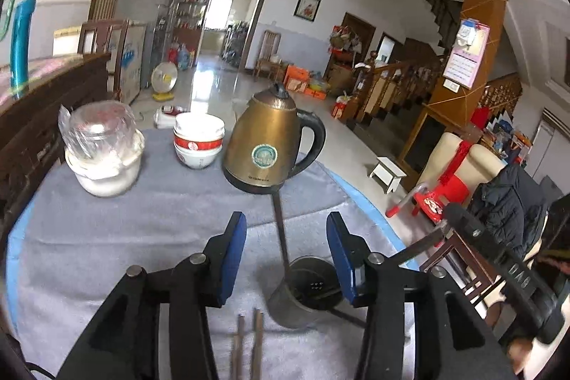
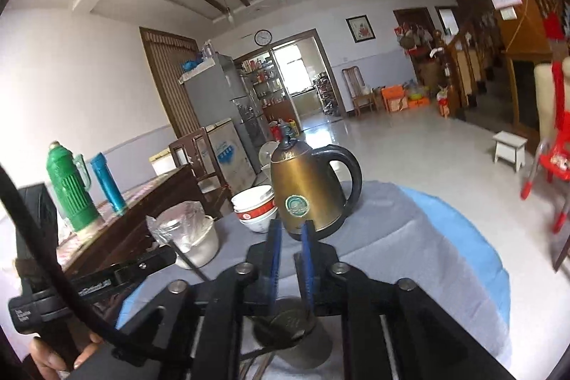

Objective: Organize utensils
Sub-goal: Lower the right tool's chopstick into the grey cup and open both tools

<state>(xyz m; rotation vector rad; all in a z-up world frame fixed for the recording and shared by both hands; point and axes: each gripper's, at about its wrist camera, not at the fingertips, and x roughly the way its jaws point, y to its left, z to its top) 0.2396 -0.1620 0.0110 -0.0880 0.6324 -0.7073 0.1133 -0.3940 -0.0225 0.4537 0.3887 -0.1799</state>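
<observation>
A metal utensil holder [image 1: 302, 291] stands on the grey cloth near the table's front, with one dark utensil [image 1: 279, 230] leaning up out of it. Two chopsticks [image 1: 247, 341] lie on the cloth just left of it. My left gripper [image 1: 286, 259] is open and empty, its right finger beside the holder. My right gripper [image 2: 290, 259] is nearly shut with a narrow gap; nothing shows between its pads. It hovers over the holder [image 2: 295, 341], where a dark spoon bowl [image 2: 285, 324] lies across the mouth.
A bronze kettle [image 1: 270, 145] stands mid-table, stacked white bowls [image 1: 198, 139] and a plastic-covered white pot [image 1: 103, 152] to its left. A dark wooden cabinet [image 2: 142, 212] with green and blue flasks [image 2: 71, 184] borders the left. The table's right edge [image 2: 481, 259] drops to the floor.
</observation>
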